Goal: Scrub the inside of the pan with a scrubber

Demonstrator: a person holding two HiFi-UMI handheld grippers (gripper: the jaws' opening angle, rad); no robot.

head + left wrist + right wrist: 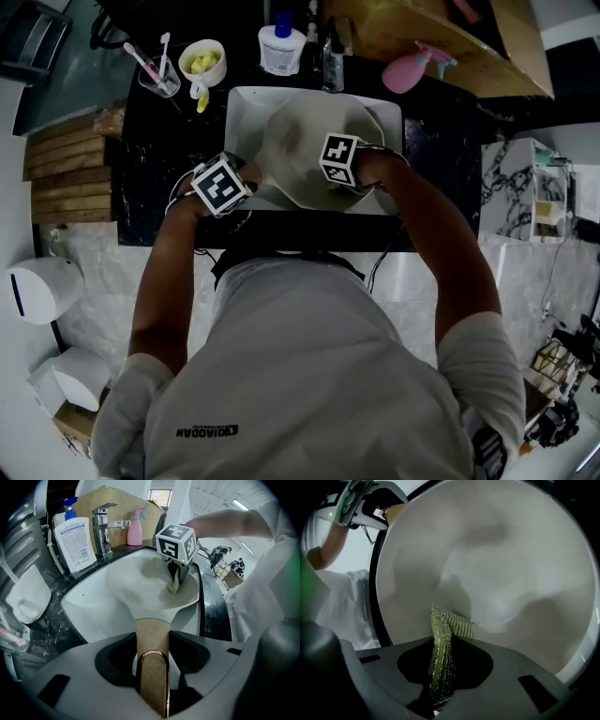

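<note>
A pale cream pan (305,150) sits tilted in the white sink (246,112). Its wooden handle (152,641) with a copper end loop runs back between the jaws of my left gripper (152,667), which is shut on it. My right gripper (345,164) hangs over the pan's inside, shut on a green mesh scrubber (443,658). The scrubber's folded free end (457,623) touches the pan's inner surface (497,573). From the left gripper view the right gripper (176,569) presses the scrubber (173,584) onto the pan near its right rim.
A chrome tap (104,529), a white soap bottle (75,543) and a pink spray bottle (135,527) stand behind the sink. A bowl of yellow pieces (202,62) and a cup with toothbrushes (157,73) are on the black counter (155,187) at the back left.
</note>
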